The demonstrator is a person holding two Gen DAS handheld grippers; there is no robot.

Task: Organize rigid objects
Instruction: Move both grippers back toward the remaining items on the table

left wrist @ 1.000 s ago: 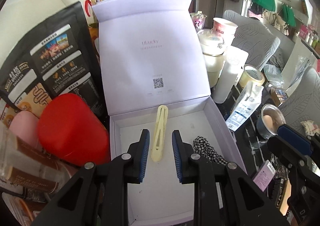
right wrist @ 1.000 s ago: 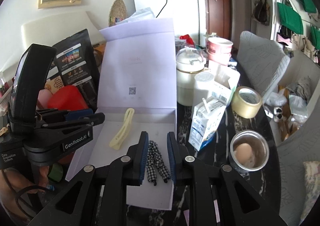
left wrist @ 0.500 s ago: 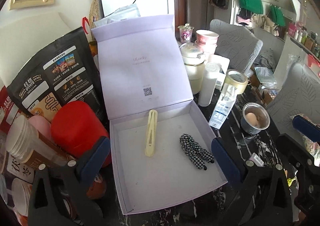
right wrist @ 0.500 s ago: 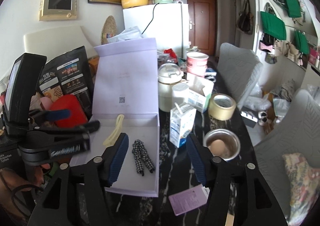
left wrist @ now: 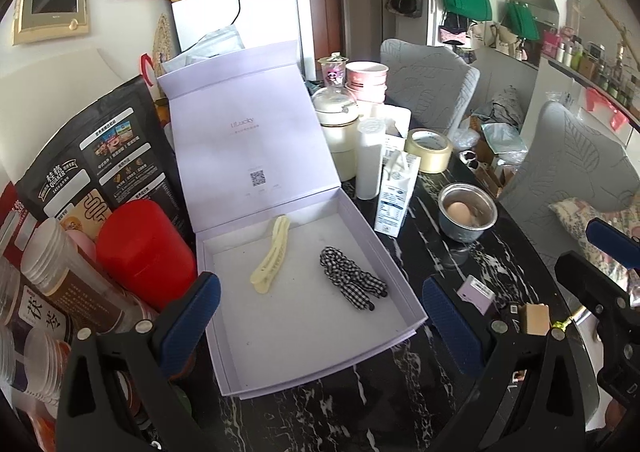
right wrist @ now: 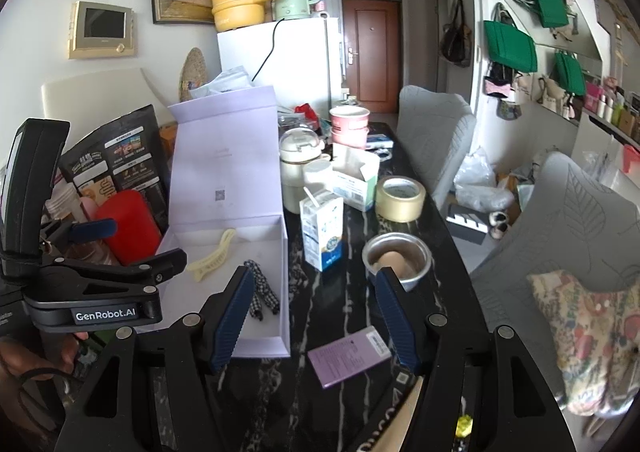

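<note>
An open lilac box (left wrist: pixel 404 292) stands on the black marble table, lid upright; it also shows in the right wrist view (right wrist: pixel 276 332). Inside lie a cream hair clip (left wrist: pixel 271 256) (right wrist: pixel 212 258) and a black-and-white checked hair tie (left wrist: pixel 352 284) (right wrist: pixel 262 292). My left gripper (left wrist: pixel 320 320) is open wide and empty, held back above the box's near edge. My right gripper (right wrist: pixel 316 316) is open and empty over the table beside the box's right wall. A small lilac card box (right wrist: pixel 350 356) lies under it.
A red canister (left wrist: pixel 144 252), jars and a black Quaker bag (left wrist: pixel 100 160) crowd the box's left. A milk carton (left wrist: pixel 394 198), metal bowl with an egg (left wrist: pixel 466 212), tape roll (left wrist: pixel 428 150) and white pot (left wrist: pixel 338 128) stand to the right. Grey chairs line the table's right side.
Both grippers, shut close over the hair clip and the hair tie a second ago, have opened wide and pulled back and up. Both items stay lying in the box.
</note>
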